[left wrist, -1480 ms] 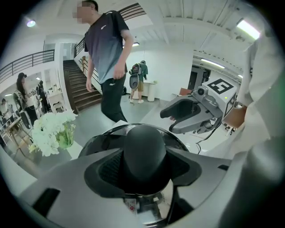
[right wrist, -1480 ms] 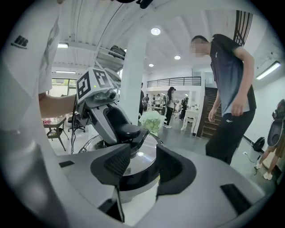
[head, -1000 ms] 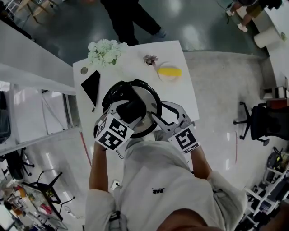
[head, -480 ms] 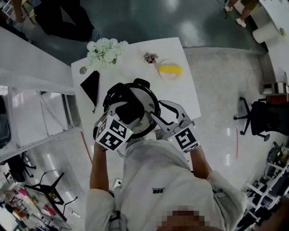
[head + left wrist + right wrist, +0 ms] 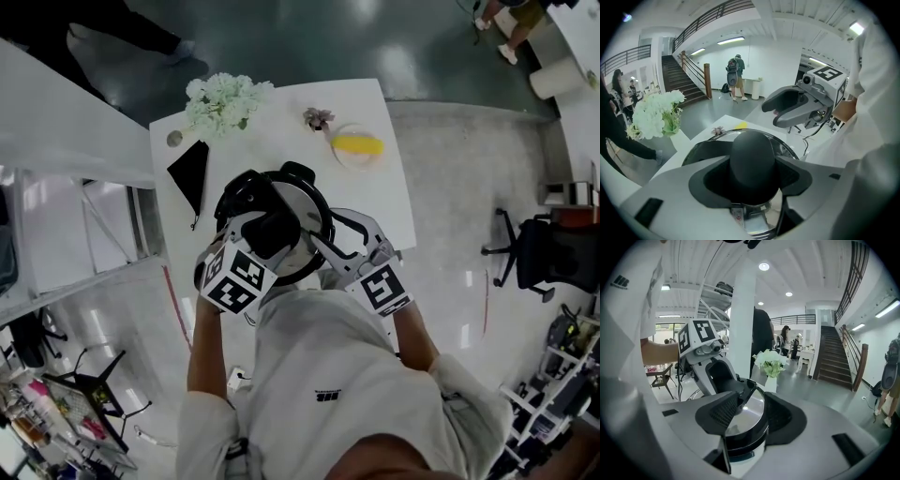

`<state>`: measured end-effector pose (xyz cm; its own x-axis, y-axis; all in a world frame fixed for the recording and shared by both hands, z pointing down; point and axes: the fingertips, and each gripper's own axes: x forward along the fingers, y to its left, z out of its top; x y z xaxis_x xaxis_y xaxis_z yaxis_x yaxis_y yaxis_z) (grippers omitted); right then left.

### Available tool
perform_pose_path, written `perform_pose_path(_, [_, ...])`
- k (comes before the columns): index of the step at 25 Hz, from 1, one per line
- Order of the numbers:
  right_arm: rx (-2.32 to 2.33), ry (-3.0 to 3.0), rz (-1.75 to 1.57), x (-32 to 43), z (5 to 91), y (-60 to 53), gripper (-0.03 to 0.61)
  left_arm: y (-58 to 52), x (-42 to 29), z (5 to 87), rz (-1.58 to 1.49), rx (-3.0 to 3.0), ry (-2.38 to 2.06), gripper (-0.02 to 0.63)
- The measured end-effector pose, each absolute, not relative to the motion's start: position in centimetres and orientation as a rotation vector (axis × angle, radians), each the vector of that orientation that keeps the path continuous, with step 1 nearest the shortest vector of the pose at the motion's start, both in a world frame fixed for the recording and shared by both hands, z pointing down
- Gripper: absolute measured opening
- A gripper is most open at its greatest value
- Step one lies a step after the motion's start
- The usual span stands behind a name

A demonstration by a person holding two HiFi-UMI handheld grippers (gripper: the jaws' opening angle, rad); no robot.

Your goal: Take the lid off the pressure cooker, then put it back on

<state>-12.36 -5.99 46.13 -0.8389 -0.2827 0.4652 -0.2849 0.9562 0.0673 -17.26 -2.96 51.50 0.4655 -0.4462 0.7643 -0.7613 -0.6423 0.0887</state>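
Note:
A steel pressure cooker with its lid (image 5: 302, 199) on stands near the front edge of the white table (image 5: 380, 202). My left gripper (image 5: 267, 231) comes down from above, and its jaws are shut on the lid's black knob (image 5: 752, 157), which fills the gap between the pads. My right gripper (image 5: 324, 251) reaches in level at the cooker's near right side. Its pads sit on either side of the black side handle (image 5: 740, 439), just under the lid's rim (image 5: 751, 411), and look closed on it. The pot's body is mostly hidden by the grippers.
White flowers in a vase (image 5: 221, 103) stand at the table's far left, with a black flat device (image 5: 190, 176) beside them. A small dried flower (image 5: 317, 118) and a plate with something yellow (image 5: 356, 145) lie at the far right. An office chair (image 5: 534, 253) stands to the right.
Both grippers and the cooker keep their places. The person in dark clothes beyond the table has walked off to the left.

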Motion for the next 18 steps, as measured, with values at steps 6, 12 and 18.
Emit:
perform_pose_path(6, [0.364, -2.628, -0.008, -12.71, 46.29, -6.16, 0.183, -3.04, -17.31, 51.65, 0.999, 2.272, -1.034, 0.287])
perform_pose_path(12, [0.345, -2.611, 0.040, -12.78, 46.03, -6.04, 0.183, -3.01, -17.32, 51.69, 0.974, 2.235, -1.075, 0.287])
perform_pose_path(18, [0.291, -2.634, -0.012, -13.01, 46.38, -6.15, 0.183, -3.05, -17.47, 51.63, 0.953, 2.198, -1.125, 0.287])
